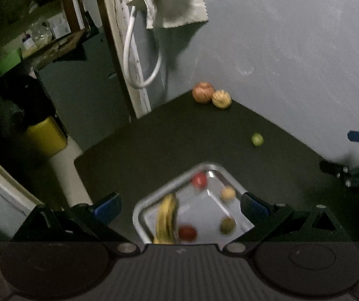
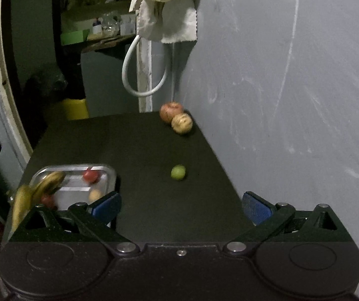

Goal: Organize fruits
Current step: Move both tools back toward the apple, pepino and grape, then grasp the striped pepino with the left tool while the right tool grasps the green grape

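Now your right gripper (image 2: 180, 207), jaws wide and empty, faces the small green round fruit (image 2: 178, 172) just ahead; straddle it squarely, then carry left to the steel tray (image 2: 109, 169).

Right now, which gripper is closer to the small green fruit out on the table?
Right. The right gripper faces the small green fruit straight ahead, open. The left gripper hovers over the tray, the fruit farther off to its right.

White cloth (image 2: 169, 12) and looped hose (image 2: 141, 75) hang by the grey wall (image 2: 280, 62)
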